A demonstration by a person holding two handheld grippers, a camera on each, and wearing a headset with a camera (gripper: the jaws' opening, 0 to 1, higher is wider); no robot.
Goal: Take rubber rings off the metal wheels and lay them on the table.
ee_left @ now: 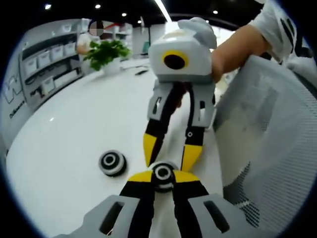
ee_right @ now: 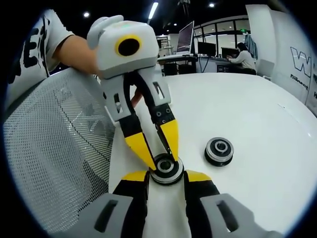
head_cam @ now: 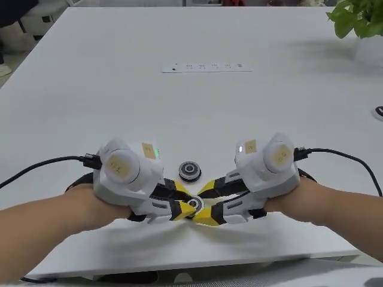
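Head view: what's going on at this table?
A person holds a tool in each hand. The left tool and right tool both clamp one small round metal wheel with a black rubber ring at the white table's near edge. A second identical wheel lies just beyond, untouched.

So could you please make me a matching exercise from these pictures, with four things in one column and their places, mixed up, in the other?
Things:
1. held wheel
2. loose wheel
3. power strip
4. plant

Places:
A. at the far right corner of the table
B. between the jaws of the left gripper and the right gripper
C. lying flat on the table just beyond the grippers
D. on the far middle part of the table

Pairs: 1-B, 2-C, 3-D, 4-A
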